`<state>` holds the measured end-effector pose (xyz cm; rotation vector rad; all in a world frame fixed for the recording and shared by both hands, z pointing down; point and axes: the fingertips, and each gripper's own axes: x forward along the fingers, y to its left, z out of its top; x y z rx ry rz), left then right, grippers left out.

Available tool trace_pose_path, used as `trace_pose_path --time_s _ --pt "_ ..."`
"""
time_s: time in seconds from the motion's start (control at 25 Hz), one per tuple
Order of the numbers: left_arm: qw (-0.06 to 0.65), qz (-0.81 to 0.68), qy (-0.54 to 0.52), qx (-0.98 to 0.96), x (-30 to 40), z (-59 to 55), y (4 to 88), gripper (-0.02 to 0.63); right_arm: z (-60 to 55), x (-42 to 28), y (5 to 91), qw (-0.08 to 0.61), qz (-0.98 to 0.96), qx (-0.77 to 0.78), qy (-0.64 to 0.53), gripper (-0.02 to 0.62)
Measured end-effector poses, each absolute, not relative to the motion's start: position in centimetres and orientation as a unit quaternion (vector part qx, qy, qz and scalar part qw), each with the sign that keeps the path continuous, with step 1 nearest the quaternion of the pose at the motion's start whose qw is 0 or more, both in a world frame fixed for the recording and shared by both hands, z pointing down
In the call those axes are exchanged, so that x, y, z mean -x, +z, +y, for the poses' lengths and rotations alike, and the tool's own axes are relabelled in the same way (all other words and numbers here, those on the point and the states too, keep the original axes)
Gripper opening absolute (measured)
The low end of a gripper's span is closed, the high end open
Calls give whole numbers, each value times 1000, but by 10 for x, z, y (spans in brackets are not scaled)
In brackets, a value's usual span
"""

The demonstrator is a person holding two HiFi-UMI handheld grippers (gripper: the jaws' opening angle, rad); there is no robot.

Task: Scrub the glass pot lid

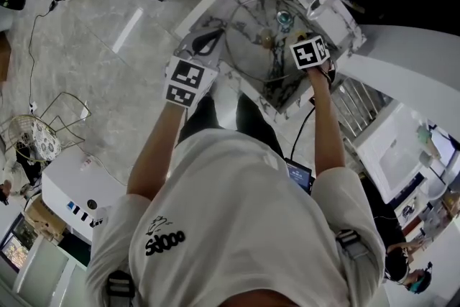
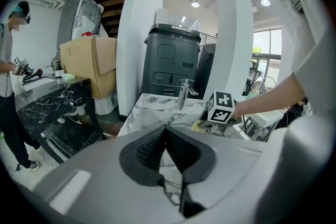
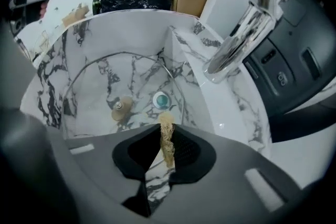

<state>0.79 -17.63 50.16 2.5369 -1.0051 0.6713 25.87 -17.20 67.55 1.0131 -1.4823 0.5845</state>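
A: Where's the lid [image 3: 100, 78]?
B: In the marble sink [image 3: 207, 81], clear glass, covers most of the basin. Tan knob [image 3: 119, 107] at its middle, drain [image 3: 161, 99] shows through the glass just beside the knob. Flat or tilted, can't tell.
A: And the right gripper [image 3: 167, 136]?
B: Clamped on a thin yellowish sponge [image 3: 165, 122], which stands on edge between the jaws and pokes out past the tips. Gripper's over the sink, aimed down at the lid, sponge tip near the drain. Touching the glass or not, can't tell.
A: The left gripper [image 2: 165, 131]?
B: Jaw tips pressed together, the gap lower down shows only marble and a thin curved line. Whether the lid's rim is pinched there, can't tell. Head view puts it at the sink's left side, right by the lid's edge.
A: Rest?
B: Chrome tap [image 3: 244, 34] at the sink's far side, spout over the basin. In the left gripper view a black bin [image 2: 170, 60] behind the tap, cardboard box [image 2: 89, 55] to the left, a person [image 2: 8, 65] standing at a dark marble counter [image 2: 52, 99]. White T-shirt [image 1: 237, 226] fills the bottom of the head view
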Motion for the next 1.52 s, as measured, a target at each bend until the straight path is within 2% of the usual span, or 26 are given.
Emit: trace_pose_path --time_s 0.2,0.4,0.6,0.88,1.12,1.36,1.52 --pt "165 -349 233 -893 -6 -176 501 11 -174 -271 664 686 -595 -399 130 52" --pt "163 -347 231 -895 -6 -172 499 11 -135 -243 687 729 -603 -290 141 51" --pt "167 -350 229 -893 4 -165 501 11 -90 -204 697 732 -623 -195 196 51" --pt "166 -352 226 -893 15 -154 497 11 -71 -134 695 619 -690 -184 326 52" --pt "170 -357 230 -889 29 -143 506 11 -78 -107 688 541 -714 -215 389 54" --pt "167 -350 228 -893 36 -134 502 11 -98 -82 668 441 -742 -251 439 52" --pt "160 -340 220 -900 39 -134 497 11 -110 -87 647 423 -751 -305 405 51"
